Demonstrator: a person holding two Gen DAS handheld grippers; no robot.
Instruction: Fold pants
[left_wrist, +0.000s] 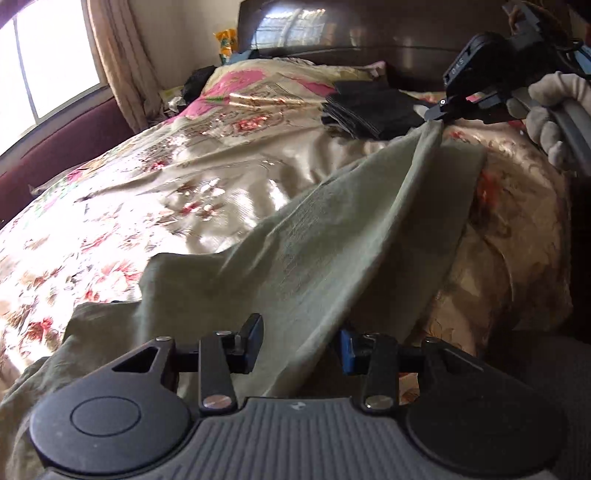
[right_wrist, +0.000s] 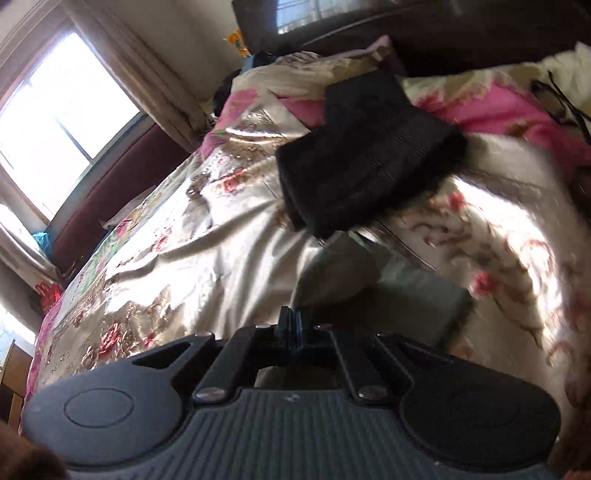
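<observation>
Pants, of a pale olive cloth, lie partly on the floral bedspread and partly raised off it, stretched as a slanting sheet between the two tools. At the far end of that sheet the right gripper has its jaws together on a pinch of the fabric; the cloth fans downward from that single point, which indicates it is being held up there and not merely touched. The right wrist view agrees, showing the right gripper with its jaws pressed shut, though blur makes the pinched edge itself hard to read. A gloved hand holds that tool's handle. The left gripper stands with its jaws apart; the near part of the garment passes between and over them, and the pads do not appear to press it, so this end looks positioned for a grab, not yet secured. Slack cloth bunches just below and to the left of the left gripper, presumably the unlifted remainder. A dark folded garment rests ahead of the right gripper, near the headboard, seemingly a finished piece set clear of the working area. In my judgement the raised corner is held to draw the fabric taut for a fold.
</observation>
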